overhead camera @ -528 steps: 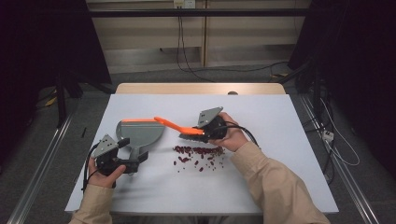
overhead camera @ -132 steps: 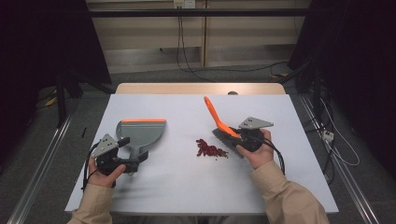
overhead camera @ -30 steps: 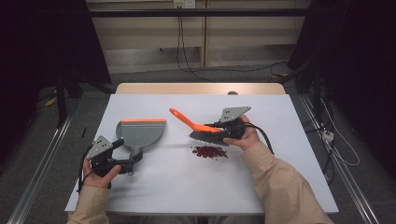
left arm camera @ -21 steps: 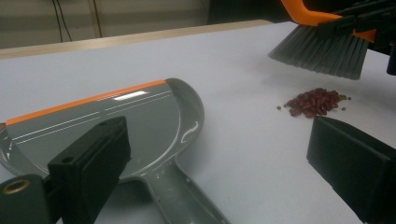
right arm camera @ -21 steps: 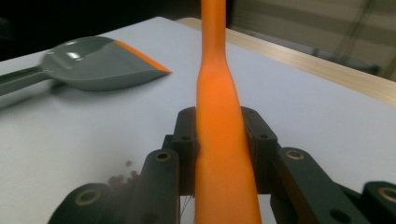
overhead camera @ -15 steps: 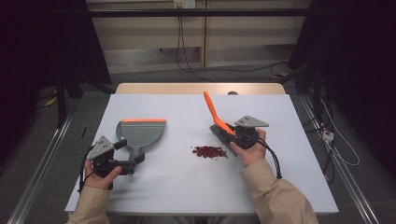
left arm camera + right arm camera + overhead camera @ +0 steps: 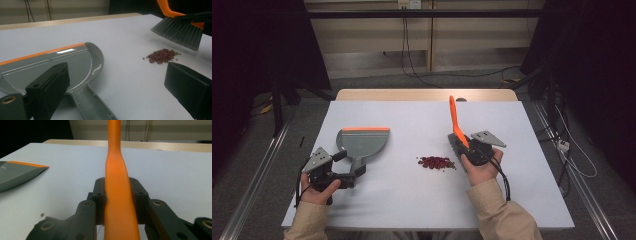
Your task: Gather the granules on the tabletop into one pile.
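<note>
A grey dustpan (image 7: 362, 141) with an orange lip lies flat at the table's left; its pan (image 7: 50, 67) fills the left gripper view. My left gripper (image 7: 348, 175) is open, and the dustpan's handle (image 7: 92, 105) runs between its wide-apart jaws. A small pile of red beans (image 7: 436, 162) sits mid-table, also in the left gripper view (image 7: 161, 55). Just right of the pile, my right gripper (image 7: 467, 150) is shut on the orange handle (image 7: 118, 195) of a brush (image 7: 454, 120). The handle points up and away, and the grey bristles (image 7: 178, 31) hang above the table beside the beans.
The white table (image 7: 522, 200) has bare surface in front of and behind the beans and along its right side. A wooden strip (image 7: 422, 95) runs along the far edge. Cables lie on the floor beyond and to the right. The dustpan's orange lip (image 7: 27, 164) faces away from me.
The brush swept over the beans a second ago with its handle tilted left. It has since swung back to the right of the pile, handle upright. The left gripper has stayed by the dustpan's handle.
</note>
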The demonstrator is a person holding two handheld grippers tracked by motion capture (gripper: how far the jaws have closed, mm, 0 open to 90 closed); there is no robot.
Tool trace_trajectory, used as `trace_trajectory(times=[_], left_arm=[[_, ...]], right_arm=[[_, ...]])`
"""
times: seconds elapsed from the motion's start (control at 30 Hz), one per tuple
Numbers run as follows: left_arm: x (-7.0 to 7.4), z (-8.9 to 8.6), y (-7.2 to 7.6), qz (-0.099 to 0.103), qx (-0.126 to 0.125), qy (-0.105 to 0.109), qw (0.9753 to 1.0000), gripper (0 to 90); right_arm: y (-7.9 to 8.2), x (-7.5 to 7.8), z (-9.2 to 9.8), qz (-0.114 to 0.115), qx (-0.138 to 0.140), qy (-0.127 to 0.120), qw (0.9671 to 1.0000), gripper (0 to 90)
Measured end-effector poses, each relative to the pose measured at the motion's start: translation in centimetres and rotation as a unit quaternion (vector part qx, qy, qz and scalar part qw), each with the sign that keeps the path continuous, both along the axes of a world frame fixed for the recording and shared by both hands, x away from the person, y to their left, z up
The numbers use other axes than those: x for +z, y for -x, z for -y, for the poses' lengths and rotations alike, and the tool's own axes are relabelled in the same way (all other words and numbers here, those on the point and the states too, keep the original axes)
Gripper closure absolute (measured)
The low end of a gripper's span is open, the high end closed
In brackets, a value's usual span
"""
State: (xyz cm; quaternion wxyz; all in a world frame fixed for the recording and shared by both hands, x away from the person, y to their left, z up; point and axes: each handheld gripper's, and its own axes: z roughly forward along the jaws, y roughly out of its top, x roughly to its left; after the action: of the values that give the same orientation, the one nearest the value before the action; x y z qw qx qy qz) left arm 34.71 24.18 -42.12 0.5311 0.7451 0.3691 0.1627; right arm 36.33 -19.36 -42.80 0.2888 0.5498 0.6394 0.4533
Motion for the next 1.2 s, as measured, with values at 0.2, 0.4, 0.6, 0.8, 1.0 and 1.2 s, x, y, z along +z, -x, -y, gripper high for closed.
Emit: trace_trajectory(times=[0.2, 0.4, 0.6, 0.8, 1.0, 1.2], left_arm=[[0.0, 0.4, -0.3, 0.001, -0.004, 0.000, 1.0000, 5.9], [-0.1, 0.8, -0.5, 0.000, -0.011, -0.002, 0.9999, 5.9], [0.1, 0.8, -0.5, 0.003, -0.011, -0.001, 0.9999, 5.9], [0.1, 0.9, -0.4, 0.004, -0.012, -0.001, 0.9999, 5.9], [0.1, 0.8, -0.5, 0.004, -0.011, -0.001, 0.9999, 5.9], [0.1, 0.9, -0.5, 0.005, -0.011, 0.002, 0.9999, 5.9]], right_arm=[[0.5, -0.2, -0.5, -0.004, -0.029, 0.015, 0.9994, 70.9], [0.8, -0.9, -1.2, -0.013, -0.053, 0.042, 0.9976, 70.9], [0.9, -1.7, -2.5, -0.012, -0.067, 0.043, 0.9967, 71.0], [0.7, -1.9, -4.3, -0.006, -0.063, 0.052, 0.9967, 71.0], [0.2, -2.0, -5.2, -0.001, -0.070, 0.052, 0.9962, 71.0], [-0.2, -2.0, -5.9, -0.001, -0.067, 0.055, 0.9963, 70.9]])
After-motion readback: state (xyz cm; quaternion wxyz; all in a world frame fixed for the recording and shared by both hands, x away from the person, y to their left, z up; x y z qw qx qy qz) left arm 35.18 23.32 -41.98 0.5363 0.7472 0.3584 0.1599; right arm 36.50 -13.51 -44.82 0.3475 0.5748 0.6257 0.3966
